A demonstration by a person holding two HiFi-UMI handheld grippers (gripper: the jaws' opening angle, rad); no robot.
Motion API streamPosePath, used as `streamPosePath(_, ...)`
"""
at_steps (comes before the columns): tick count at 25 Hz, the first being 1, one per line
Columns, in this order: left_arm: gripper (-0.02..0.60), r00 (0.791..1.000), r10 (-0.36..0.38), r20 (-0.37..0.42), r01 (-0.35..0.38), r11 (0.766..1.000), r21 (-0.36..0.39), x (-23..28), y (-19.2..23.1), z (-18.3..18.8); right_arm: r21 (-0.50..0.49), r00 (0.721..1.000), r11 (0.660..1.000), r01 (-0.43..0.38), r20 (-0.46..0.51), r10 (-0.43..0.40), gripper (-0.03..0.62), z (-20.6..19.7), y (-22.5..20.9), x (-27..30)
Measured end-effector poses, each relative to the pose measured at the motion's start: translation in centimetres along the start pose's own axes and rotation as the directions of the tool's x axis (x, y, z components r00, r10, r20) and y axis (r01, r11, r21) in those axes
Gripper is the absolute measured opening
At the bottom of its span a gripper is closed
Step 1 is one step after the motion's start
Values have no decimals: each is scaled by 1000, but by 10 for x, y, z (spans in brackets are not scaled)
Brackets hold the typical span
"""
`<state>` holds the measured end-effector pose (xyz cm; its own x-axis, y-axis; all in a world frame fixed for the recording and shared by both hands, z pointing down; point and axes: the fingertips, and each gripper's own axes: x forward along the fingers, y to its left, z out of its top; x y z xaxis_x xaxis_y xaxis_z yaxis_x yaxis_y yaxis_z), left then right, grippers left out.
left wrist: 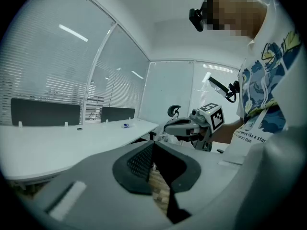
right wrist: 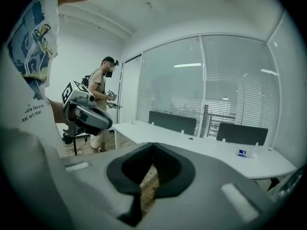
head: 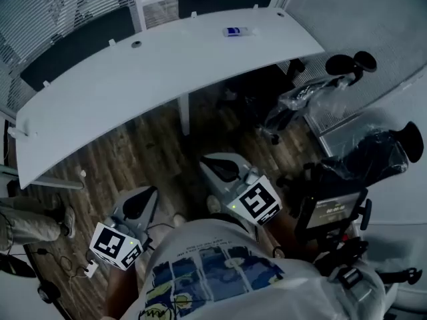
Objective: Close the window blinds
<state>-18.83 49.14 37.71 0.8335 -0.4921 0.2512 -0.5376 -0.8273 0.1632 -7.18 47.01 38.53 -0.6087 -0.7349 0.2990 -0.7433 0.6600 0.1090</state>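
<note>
Left gripper (left wrist: 152, 145): jaws together, holding nothing.
Right gripper (right wrist: 153, 145): jaws together too (also empty).
Window blinds (head: 40, 9): on the glass behind the white desk (head: 167, 65), well apart from both grippers.

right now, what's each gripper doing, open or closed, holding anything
Left gripper: closed, jaws together, holding nothing.
Right gripper: closed, jaws together, holding nothing.

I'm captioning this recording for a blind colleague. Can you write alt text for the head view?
Seen from above, a person holds the left hand-held gripper and right hand-held gripper, both shut, over a wood floor facing a long white desk, with window blinds behind it.
</note>
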Motion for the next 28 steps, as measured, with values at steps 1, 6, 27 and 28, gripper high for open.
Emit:
streamPosePath(1, 5, 1000, -2, -2, 2, 1000, 0, 2, -1, 0, 3, 1000, 1000, -3, -1, 3, 3, -1, -1, -1)
streamPosePath(6, 5, 1000, -4, -7, 4, 1000, -4, 13, -1, 1, -5, 999, 999, -34, -15, 34, 5, -10, -6, 0)
streamPosePath(27, 5, 997, 74, -9, -75, 996, -56, 129, -11, 7, -67, 991, 989, -131, -24, 129, 15, -44, -100, -1)
streamPosePath(28, 5, 997, 74, -15, -75, 995, -60, 133, -9, 7, -72, 992, 989, -127, -23, 126, 15, -44, -104, 1)
